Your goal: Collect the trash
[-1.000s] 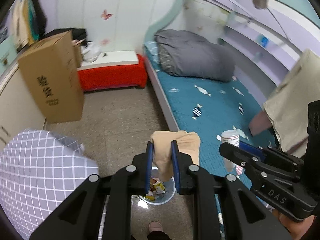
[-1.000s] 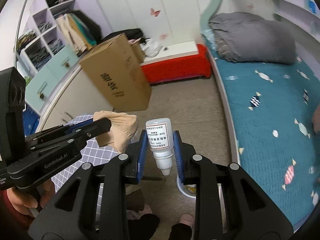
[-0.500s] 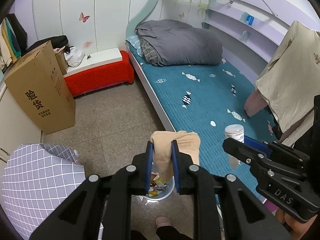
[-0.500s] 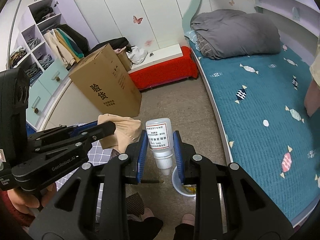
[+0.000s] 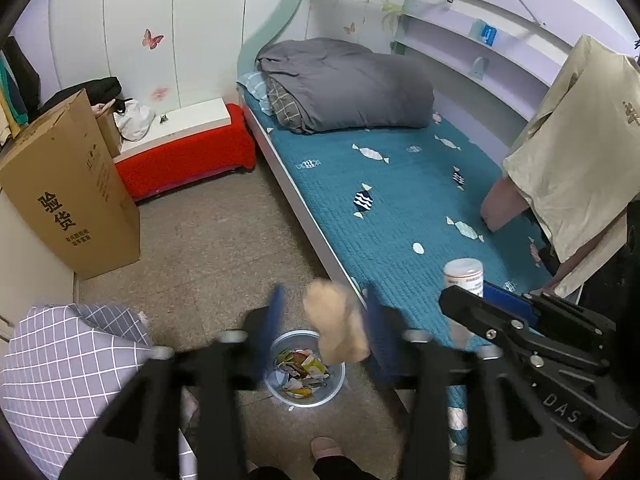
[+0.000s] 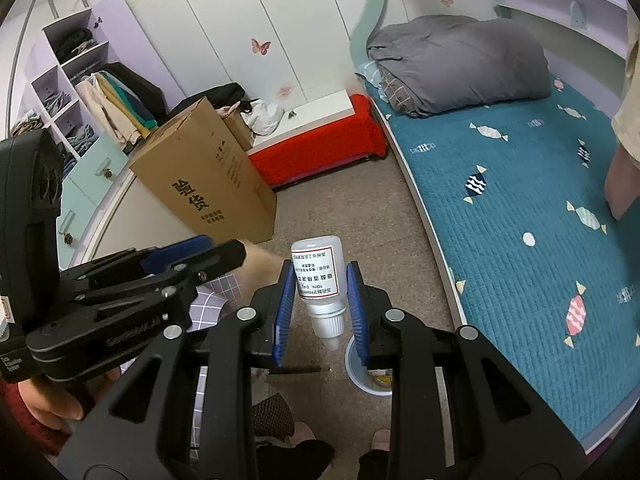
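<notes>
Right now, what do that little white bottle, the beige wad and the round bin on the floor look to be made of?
Small white labelled bottle: probably plastic, translucent and matte, with a moulded ribbed cap. Beige crumpled wad: seems soft fabric or paper; folds show, but blur leaves it open. Round clear waste bin: likely thin transparent plastic, since the floor shows through its glossy wall.
</notes>
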`<control>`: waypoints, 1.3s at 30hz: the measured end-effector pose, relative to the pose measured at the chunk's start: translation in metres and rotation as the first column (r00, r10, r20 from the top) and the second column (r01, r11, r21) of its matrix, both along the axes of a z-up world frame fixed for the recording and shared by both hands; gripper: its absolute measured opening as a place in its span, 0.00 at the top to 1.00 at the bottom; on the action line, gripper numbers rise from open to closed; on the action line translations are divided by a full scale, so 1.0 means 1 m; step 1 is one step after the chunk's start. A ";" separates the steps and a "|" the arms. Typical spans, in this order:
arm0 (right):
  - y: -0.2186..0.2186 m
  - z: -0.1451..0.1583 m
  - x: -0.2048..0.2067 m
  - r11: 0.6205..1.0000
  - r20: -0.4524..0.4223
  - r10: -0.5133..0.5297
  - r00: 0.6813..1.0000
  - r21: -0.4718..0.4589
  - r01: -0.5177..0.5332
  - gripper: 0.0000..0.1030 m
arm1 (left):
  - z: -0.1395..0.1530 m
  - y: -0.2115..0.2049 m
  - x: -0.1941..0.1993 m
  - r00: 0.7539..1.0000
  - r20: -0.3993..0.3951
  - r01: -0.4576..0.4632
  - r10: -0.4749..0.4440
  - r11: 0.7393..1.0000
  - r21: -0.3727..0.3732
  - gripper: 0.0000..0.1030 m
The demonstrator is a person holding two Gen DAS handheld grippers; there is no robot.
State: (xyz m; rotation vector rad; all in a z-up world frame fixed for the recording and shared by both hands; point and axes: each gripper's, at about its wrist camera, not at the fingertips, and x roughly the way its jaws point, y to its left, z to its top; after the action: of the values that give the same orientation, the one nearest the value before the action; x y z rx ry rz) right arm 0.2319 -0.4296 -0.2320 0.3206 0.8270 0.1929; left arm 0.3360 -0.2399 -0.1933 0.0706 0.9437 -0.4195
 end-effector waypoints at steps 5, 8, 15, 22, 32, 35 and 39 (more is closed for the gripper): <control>-0.002 -0.001 0.003 1.000 -0.005 -0.002 1.000 0.005 0.002 0.75 | 0.001 0.001 0.002 1.000 0.005 -0.003 0.003 1.000 -0.006 0.40; 0.000 -0.002 0.006 1.000 -0.005 0.004 1.000 0.006 -0.004 0.75 | 0.003 -0.001 0.004 1.000 0.009 0.005 -0.005 1.000 0.000 0.40; 0.002 -0.002 0.010 1.000 0.002 0.013 1.000 0.005 -0.013 0.74 | 0.008 0.005 0.008 0.999 0.032 -0.031 0.031 0.999 0.015 0.33; 0.006 -0.004 0.015 0.999 0.003 0.033 0.999 0.011 -0.033 0.75 | 0.009 0.013 0.010 0.997 0.039 -0.074 0.073 0.997 0.027 0.30; 0.011 -0.007 0.027 0.998 -0.007 0.066 0.998 0.025 -0.066 0.72 | 0.009 0.024 0.009 0.991 0.041 -0.125 0.124 0.991 0.042 0.29; 0.012 -0.008 0.028 0.998 -0.012 0.059 0.998 0.019 -0.059 0.54 | 0.010 0.027 0.008 0.988 0.044 -0.147 0.145 0.988 0.051 0.29; 0.013 -0.007 0.028 0.997 -0.010 0.073 0.997 0.023 -0.072 0.53 | 0.012 0.031 0.005 0.984 0.045 -0.172 0.170 0.984 0.052 0.27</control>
State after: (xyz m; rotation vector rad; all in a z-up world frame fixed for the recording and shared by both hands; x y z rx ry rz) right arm 0.2596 -0.4170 -0.2392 0.3137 0.8486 0.2686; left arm 0.3414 -0.2088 -0.1809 0.0483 0.9132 -0.2322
